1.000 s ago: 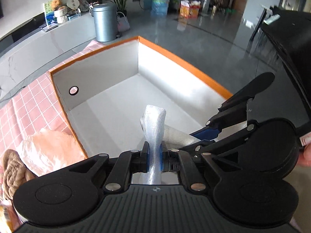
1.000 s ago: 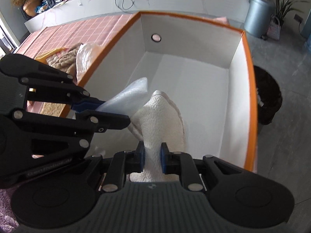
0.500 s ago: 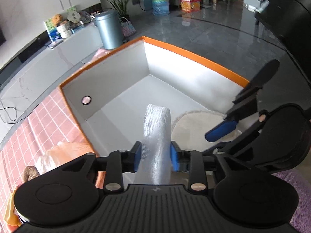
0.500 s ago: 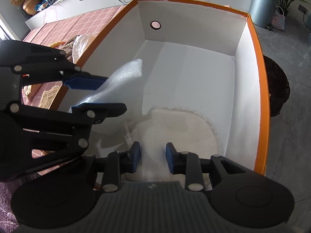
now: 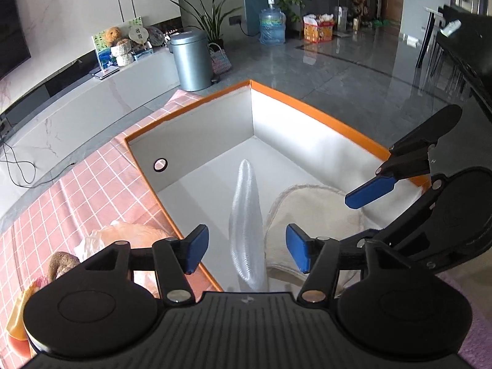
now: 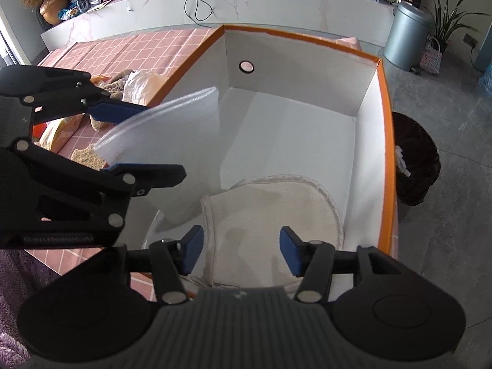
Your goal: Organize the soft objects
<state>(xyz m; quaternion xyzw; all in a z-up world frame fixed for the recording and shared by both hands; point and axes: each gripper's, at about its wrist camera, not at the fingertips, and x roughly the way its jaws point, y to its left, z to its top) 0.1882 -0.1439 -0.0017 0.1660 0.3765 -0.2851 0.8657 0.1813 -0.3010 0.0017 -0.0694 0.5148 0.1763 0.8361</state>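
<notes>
A white box with an orange rim (image 5: 310, 107) (image 6: 386, 129) stands on the pink checked tablecloth. A cream terry cloth (image 5: 310, 206) (image 6: 270, 218) lies on the box floor near its front. A translucent mesh bag (image 5: 246, 224) (image 6: 172, 141) hangs edge-on between the spread pads of my left gripper (image 5: 246, 250), touching neither pad. My left gripper is open. My right gripper (image 6: 240, 250) is open and empty just above the cream cloth. It also shows in the left wrist view (image 5: 372, 187).
Left of the box on the tablecloth (image 5: 77, 190) lie a pale orange bag (image 5: 129, 233) (image 6: 144, 83), a brown fuzzy item (image 5: 61, 264) (image 6: 117, 86) and a yellow packet (image 6: 58, 129). A purple fuzzy cloth (image 6: 12, 276) lies at the near edge. A dark bin (image 6: 412, 166) stands right of the box.
Both grippers opened. The right let go of the cream cloth, which now lies flat in the box. The left released the mesh bag and both drew back upward.
</notes>
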